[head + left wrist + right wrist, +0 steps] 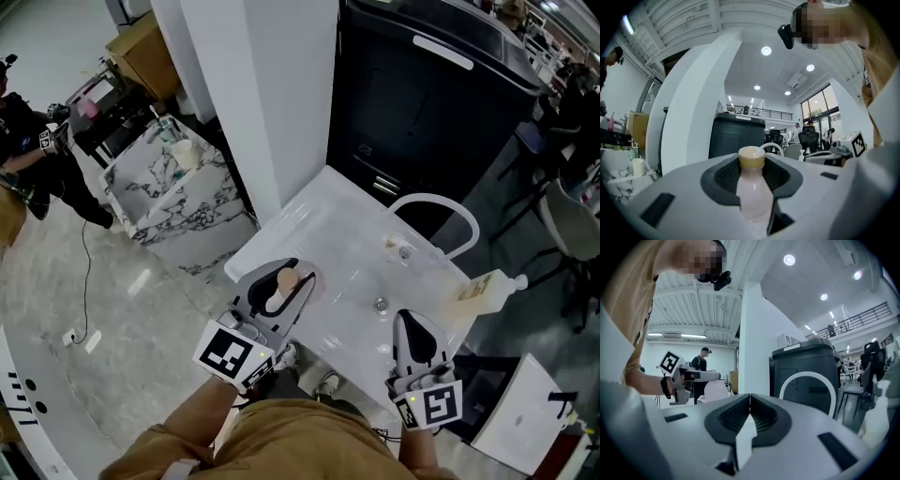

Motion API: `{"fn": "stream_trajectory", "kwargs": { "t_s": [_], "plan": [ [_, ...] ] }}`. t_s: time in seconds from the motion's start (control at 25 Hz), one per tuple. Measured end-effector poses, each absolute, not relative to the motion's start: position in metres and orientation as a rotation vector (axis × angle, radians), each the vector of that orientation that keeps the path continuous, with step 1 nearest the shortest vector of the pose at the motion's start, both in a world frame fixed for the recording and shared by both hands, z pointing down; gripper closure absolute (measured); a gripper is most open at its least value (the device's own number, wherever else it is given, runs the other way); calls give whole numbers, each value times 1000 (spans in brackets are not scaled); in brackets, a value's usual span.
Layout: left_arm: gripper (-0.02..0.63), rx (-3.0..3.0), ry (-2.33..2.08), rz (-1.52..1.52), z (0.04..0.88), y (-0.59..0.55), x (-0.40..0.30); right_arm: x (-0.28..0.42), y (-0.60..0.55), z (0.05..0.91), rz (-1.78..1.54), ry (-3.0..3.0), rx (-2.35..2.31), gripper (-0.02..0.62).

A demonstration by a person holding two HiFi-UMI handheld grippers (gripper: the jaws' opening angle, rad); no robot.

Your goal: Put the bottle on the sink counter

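Currently grips bottle (753,192) in left gripper (287,277), pads pressed on its sides below the cap, upright. Holds it left of faucet (433,196), over the near left part of counter (319,211), close to the edge on that side. Cannot tell base contact with counter from any view. Shows right gripper (750,401) clenched on nothing, in front of faucet, well apart from bottle.

Probably sits at the set-down step, not yet released. Risks, as judged:
- Could drop and topple on release with base above the surface; looks tall, narrow, likely top-heavy.
- Could then roll further left of faucet and off the edge, given so little margin there.
- Might skid on the glossy, possibly wet surface with any sideways push.
- Might tilt toward basin (375,272), in front of faucet, if set on a sloped rim.
- Could get dragged over by a pad catching the cap during withdrawal, so needs a wide opening and a straight pull-back.
- Needs no worry over soap bottle (483,286), right of faucet, well clear.
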State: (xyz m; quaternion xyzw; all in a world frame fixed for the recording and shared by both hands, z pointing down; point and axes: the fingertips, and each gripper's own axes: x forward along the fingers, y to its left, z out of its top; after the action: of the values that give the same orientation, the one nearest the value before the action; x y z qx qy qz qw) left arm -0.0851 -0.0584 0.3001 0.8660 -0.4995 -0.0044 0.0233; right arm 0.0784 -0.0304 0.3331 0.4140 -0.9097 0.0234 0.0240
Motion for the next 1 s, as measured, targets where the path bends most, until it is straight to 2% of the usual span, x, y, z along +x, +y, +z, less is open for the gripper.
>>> {"fn": "stream_trajectory", "kwargs": {
  "t_s": [1.0],
  "plan": [
    [477,2726,-1408,132,376,-206,-90,57,-66,356,142,-2706,1358,591]
  ]
}}
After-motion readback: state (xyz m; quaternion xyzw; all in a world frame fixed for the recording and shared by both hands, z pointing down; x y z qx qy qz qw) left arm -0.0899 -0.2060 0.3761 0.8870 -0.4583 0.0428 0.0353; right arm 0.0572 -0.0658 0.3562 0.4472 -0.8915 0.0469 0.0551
